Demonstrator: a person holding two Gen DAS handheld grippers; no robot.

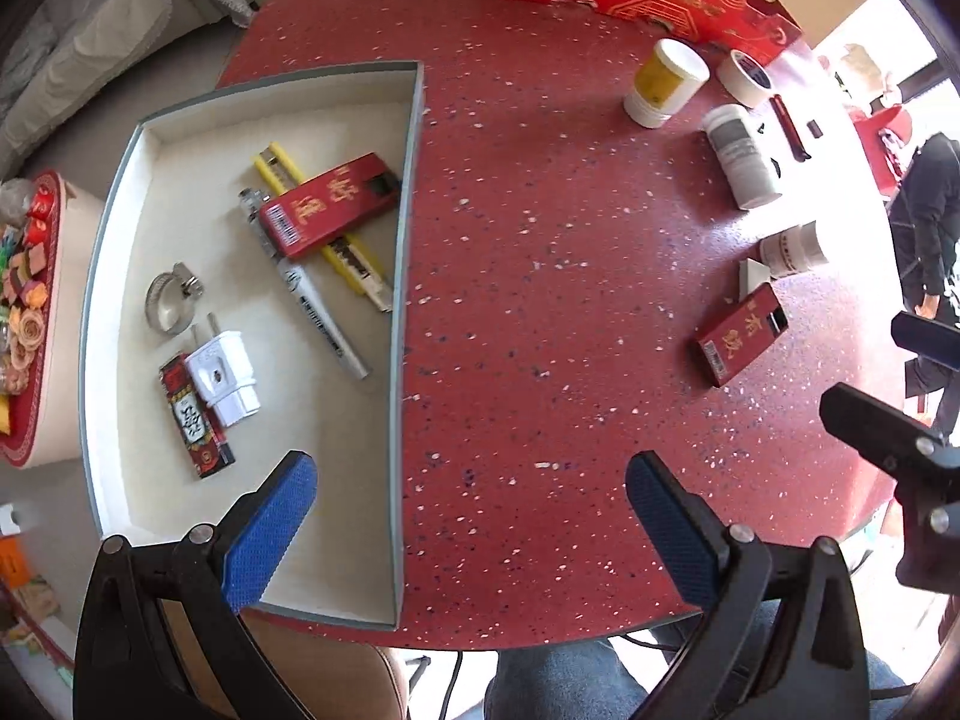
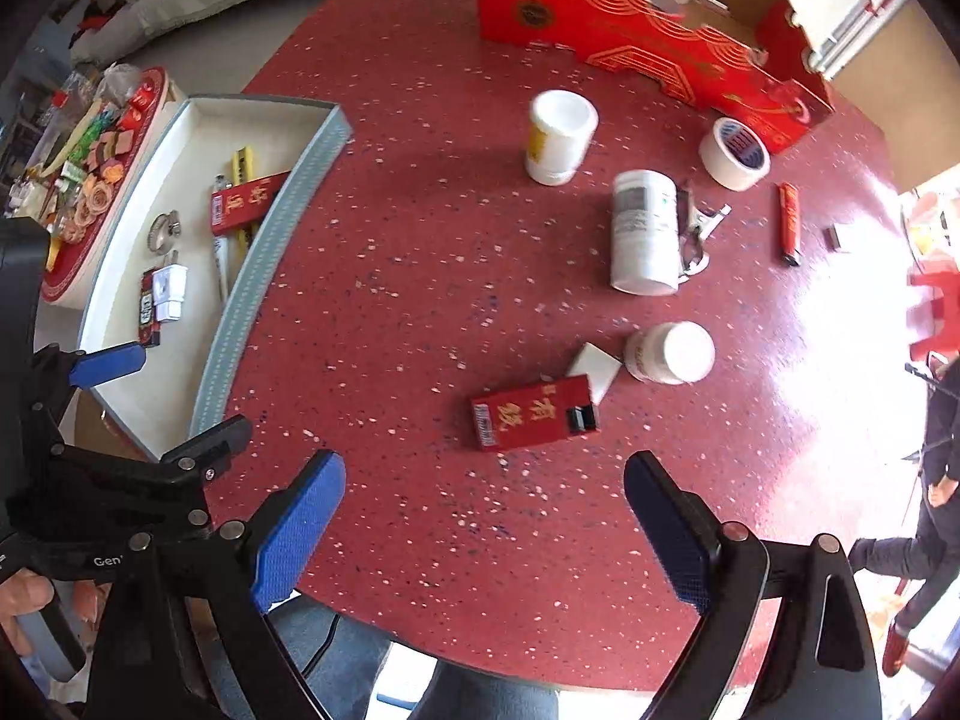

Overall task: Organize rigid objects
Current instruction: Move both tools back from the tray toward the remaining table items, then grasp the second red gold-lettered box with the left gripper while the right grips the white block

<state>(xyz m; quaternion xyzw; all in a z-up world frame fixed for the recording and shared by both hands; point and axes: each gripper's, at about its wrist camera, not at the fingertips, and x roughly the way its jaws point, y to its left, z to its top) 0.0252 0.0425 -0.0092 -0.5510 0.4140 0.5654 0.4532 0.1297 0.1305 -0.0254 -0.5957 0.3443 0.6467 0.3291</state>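
- Red speckled desk (image 2: 420,300) carries a grey-walled tray (image 1: 408,240) on its left side, already holding a red box, yellow utility knife, pen, hose clamp and white plug.
- Left tool (image 1: 471,531) hangs spread wide and empty over the tray's near corner.
- Right tool (image 2: 485,531) is equally spread, empty, just short of the red cigarette box (image 2: 534,413).
- That box touches a white card (image 2: 595,369) beside a toppled white bottle (image 2: 671,353); a careless grab could drag the card or set the bottle rolling.
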